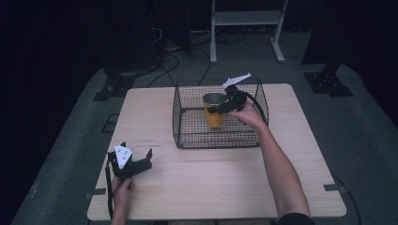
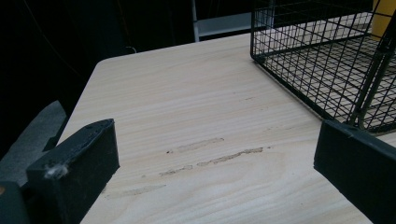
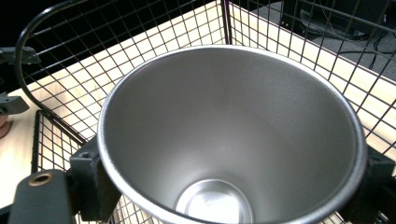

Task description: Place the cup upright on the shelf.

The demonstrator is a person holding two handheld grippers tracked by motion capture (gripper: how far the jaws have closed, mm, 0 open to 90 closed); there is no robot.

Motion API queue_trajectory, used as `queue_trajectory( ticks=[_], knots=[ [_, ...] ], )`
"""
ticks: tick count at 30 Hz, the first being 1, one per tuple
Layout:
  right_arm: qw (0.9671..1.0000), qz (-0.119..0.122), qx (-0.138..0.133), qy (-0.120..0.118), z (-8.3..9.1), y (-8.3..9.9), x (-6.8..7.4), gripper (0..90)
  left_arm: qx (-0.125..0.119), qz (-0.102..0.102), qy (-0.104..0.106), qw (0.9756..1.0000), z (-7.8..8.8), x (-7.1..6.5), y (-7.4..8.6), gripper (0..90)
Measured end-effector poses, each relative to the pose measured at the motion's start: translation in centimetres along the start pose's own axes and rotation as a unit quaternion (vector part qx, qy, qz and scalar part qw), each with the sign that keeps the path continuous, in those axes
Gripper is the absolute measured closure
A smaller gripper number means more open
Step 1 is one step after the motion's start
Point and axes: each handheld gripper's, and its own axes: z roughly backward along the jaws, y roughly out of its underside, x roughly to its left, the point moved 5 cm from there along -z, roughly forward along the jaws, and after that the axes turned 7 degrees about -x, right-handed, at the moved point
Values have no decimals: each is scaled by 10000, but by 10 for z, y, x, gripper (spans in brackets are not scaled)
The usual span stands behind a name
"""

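Gleaming close under the right gripper's camera, a yellow tumbler with a bare steel inside (image 3: 229,140) stands upright inside the black wire basket (image 1: 187,136), toward the basket's far right part. Just beside the tumbler's upper wall, the right gripper (image 1: 220,108) has one jaw at each side of the rim, closed against it. Outward from the basket, on the light wooden bench (image 1: 211,183) toward its near left corner, the left gripper (image 1: 136,159) rests with jaws spread wide, holding nothing.
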Motion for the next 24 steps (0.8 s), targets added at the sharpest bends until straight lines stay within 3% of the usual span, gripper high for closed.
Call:
queue_trajectory(
  ticks=[13, 24],
  knots=[
    [9999, 2, 106, 1, -6, 6, -3, 128, -10, 0, 3, 10000, 0, 0, 0, 0],
    [9995, 79, 238, 169, -11, 12, -7, 128, -15, -1, 7, 10000, 0, 0, 0, 0]
  ],
)
